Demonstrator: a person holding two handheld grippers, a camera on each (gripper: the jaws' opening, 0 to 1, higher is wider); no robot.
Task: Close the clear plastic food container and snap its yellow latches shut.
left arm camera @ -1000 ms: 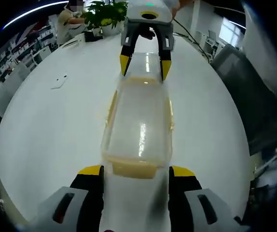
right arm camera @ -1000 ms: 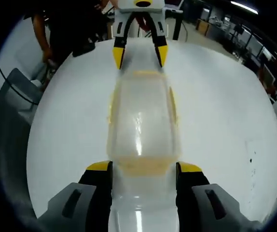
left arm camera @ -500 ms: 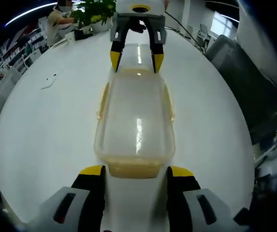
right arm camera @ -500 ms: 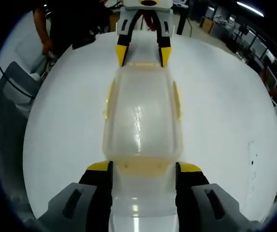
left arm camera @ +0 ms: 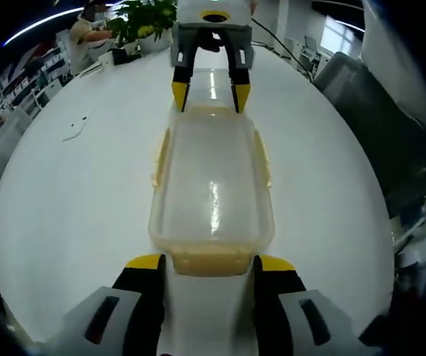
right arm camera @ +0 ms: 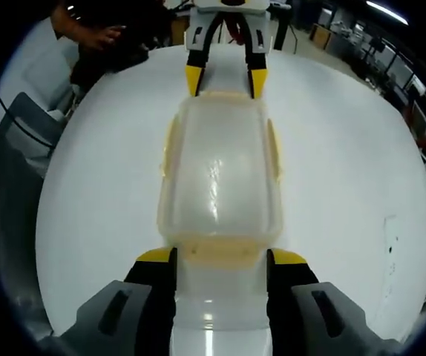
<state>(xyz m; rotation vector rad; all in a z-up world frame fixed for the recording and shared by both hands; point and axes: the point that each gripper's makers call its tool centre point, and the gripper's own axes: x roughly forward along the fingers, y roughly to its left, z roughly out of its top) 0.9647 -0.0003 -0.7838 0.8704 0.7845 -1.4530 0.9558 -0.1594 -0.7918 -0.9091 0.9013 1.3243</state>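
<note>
Container (left arm camera: 211, 185) lies lengthwise between 2 facing grippers; left gripper (left arm camera: 208, 263) and right gripper (right arm camera: 220, 258) each straddle an end latch (left arm camera: 211, 260), jaws wide.

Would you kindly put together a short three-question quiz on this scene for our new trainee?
1. True or false: the lid lies on the clear container.
2. Multiple choice: the left gripper and right gripper are placed (A) both at one end, (B) at opposite short ends, (C) along the long sides.
3. Fill in: the container rests on a ____ table.

Key
1. True.
2. B; each one's open jaws flank a yellow end latch.
3. White.
</note>
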